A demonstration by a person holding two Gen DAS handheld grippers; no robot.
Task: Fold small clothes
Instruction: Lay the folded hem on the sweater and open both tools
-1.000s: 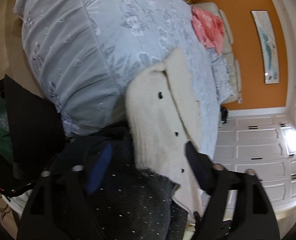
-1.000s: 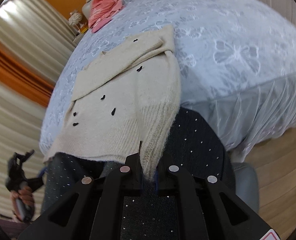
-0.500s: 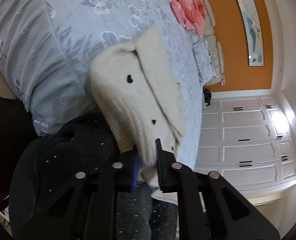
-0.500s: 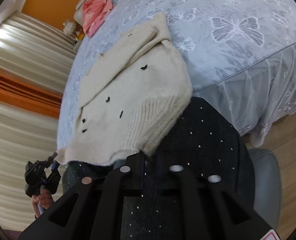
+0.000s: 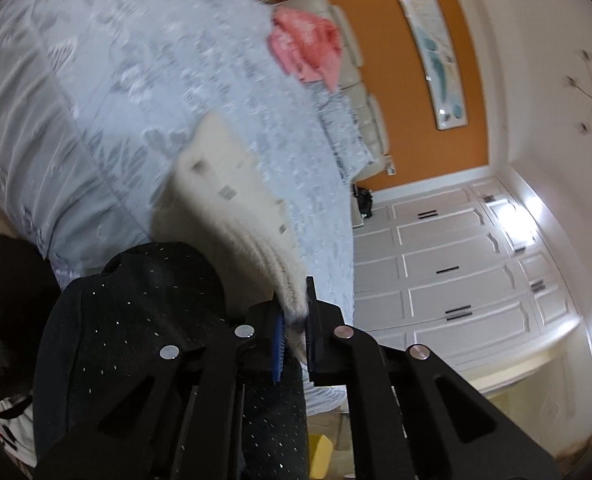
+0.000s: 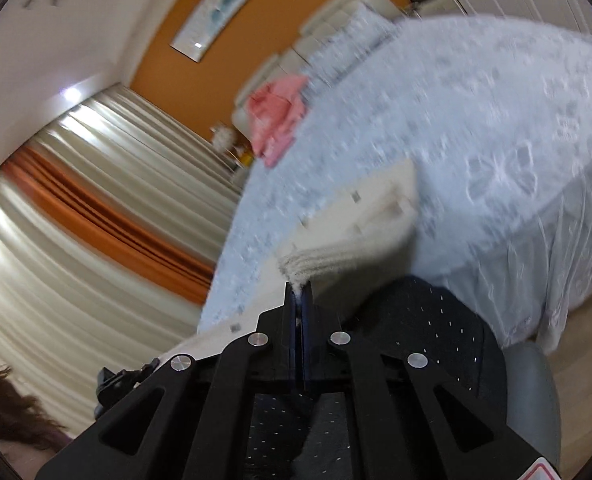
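Note:
A small cream knit cardigan (image 5: pixel 232 208) with dark buttons lies on the near edge of a bed, its ribbed hem raised off the cover. My left gripper (image 5: pixel 296 312) is shut on one corner of that hem. My right gripper (image 6: pixel 299 292) is shut on the other hem corner of the cardigan (image 6: pixel 359 232). Both views are blurred by motion. The far part of the cardigan still rests on the pale blue bedspread (image 5: pixel 144 80).
A pink garment (image 5: pixel 307 48) lies near the bed's headboard, also seen in the right wrist view (image 6: pixel 278 116). The person's dark speckled trousers (image 5: pixel 136 320) fill the near foreground. White wardrobe doors (image 5: pixel 455 264) stand beyond the bed. Curtains (image 6: pixel 96 208) hang on the other side.
My left gripper closed on the cardigan's hem corner. Both grippers have since lifted the hem up and swung forward, so the views tilted toward the far wall.

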